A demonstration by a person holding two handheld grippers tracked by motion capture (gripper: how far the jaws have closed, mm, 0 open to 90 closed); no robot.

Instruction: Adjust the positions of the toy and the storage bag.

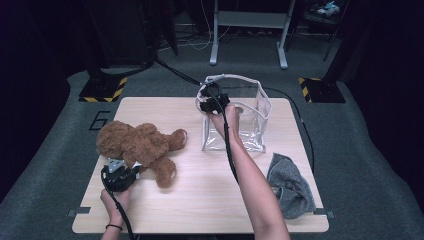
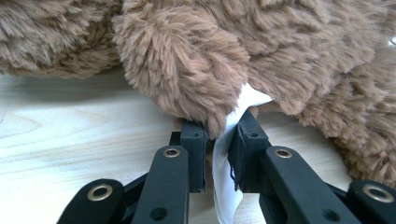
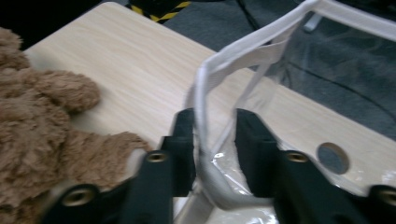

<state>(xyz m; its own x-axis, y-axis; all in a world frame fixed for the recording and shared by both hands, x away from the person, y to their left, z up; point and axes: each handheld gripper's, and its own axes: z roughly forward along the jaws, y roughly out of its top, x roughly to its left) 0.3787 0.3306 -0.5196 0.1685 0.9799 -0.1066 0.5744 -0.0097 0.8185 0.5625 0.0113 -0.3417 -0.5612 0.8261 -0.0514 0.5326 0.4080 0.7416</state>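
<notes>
A brown plush teddy bear (image 1: pixel 137 145) lies on the left of the wooden table (image 1: pixel 200 200). My left gripper (image 1: pixel 125 165) reaches it from the near side. In the left gripper view its jaws (image 2: pixel 219 135) are shut on the bear's white tag (image 2: pixel 224 182), with fur (image 2: pixel 187 60) pressed against them. A clear plastic bag (image 1: pixel 250 125) with white trim stands upright at the back centre. My right gripper (image 1: pixel 206 96) is at its top left corner. In the right gripper view the jaws (image 3: pixel 212 126) are shut on the bag's white rim (image 3: pixel 243 51).
A crumpled grey cloth (image 1: pixel 290 185) lies near the table's front right corner. A small round hole (image 3: pixel 332 157) is in the tabletop by the bag. Beyond the far edge are grey carpet, cables and a metal stand (image 1: pixel 250 30).
</notes>
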